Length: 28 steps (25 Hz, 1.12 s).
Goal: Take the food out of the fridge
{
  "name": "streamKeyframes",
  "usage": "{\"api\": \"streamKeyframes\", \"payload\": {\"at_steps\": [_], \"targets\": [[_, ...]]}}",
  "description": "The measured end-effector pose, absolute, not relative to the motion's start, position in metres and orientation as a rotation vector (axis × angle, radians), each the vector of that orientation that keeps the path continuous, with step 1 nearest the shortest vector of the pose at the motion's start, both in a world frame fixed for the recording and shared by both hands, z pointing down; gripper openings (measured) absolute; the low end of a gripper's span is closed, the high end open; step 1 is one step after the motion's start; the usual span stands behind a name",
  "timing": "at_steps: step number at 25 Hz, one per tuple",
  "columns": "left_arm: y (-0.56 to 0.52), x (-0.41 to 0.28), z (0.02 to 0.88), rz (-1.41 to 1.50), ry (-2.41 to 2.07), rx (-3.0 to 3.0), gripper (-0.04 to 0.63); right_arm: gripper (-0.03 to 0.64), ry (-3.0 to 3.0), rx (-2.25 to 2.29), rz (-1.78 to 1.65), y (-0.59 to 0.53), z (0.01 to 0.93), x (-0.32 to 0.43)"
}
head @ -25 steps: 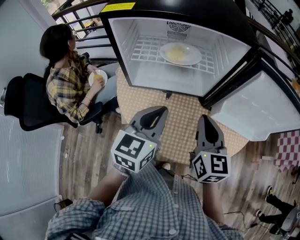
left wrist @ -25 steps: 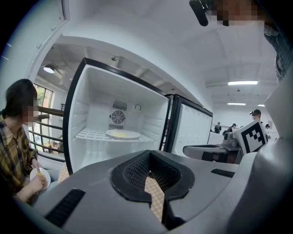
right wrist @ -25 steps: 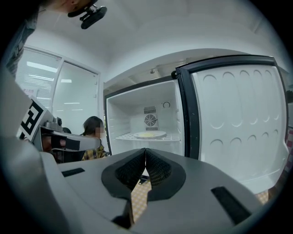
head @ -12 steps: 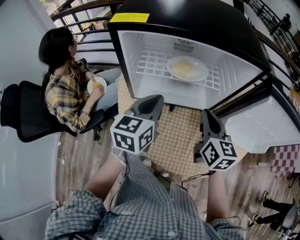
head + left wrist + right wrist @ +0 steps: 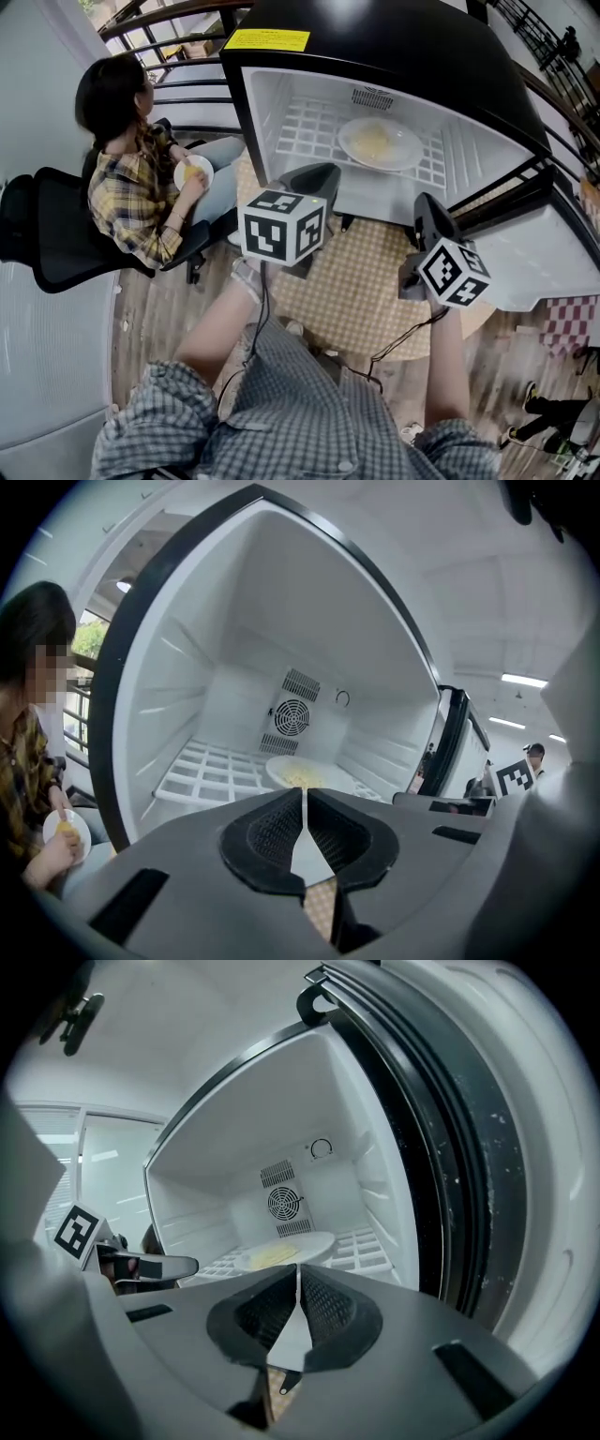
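Fridge: the fridge (image 5: pixel 403 56) stands at the far side on a checked cloth (image 5: pixel 361 272), with its mouth facing near.
Door: the door (image 5: pixel 548 258) is swung wide open to the right.
Bystander: a person (image 5: pixel 131 183) sits well to the left with a bowl (image 5: pixel 192 172), apart from the work.
Shelf: a white wire shelf (image 5: pixel 305 131) spans the inside.
Plate: the plate (image 5: pixel 380 142) sits on the shelf, right of centre and towards the far wall.
Food: the yellow food (image 5: pixel 372 140) lies on the plate, still inside the fridge.
Left gripper: the left gripper (image 5: pixel 317 176) is just outside the mouth at the left. Its jaws are pressed together with nothing between them.
Right gripper: the right gripper (image 5: pixel 429 211) is near the mouth at the right. Its jaws are likewise together and empty.
Progress: the door is open and both grippers are at the opening. The plate is untouched. Still to do, as I judge it: part the jaws, reach in, take the rim and bring the plate out level.
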<state>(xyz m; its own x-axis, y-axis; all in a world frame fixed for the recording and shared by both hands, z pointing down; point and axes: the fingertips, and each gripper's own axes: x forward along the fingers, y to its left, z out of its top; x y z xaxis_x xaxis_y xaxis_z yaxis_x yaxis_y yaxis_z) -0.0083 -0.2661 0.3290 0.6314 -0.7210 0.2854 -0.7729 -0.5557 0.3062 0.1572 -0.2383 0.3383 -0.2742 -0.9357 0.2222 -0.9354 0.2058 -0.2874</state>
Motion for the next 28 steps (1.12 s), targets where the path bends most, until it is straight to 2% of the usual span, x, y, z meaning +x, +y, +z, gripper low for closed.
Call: {"api": "streamKeyframes", "payload": {"at_steps": [8,10,11,20,28], "targets": [[-0.292,0.0,0.328,0.144,-1.124,2.39,0.104,0.019,2.403,-1.828,-0.695,-0.267,0.341,0.16],[-0.298,0.0,0.327,0.114,-1.109,2.357,0.11,0.089,2.386,-1.788,-0.739,-0.274,0.34,0.158],[-0.302,0.001,0.326,0.095,-1.096,2.342,0.115,0.095,2.369,-1.766,-0.766,-0.278,0.338,0.158],[-0.311,0.003,0.332,0.045,-1.045,2.273,0.123,0.102,2.123,-1.665,-1.071,-0.305,0.35,0.16],[-0.312,0.005,0.334,0.028,-1.024,2.253,0.123,0.103,2.054,-1.677,-1.148,-0.318,0.352,0.162]]}}
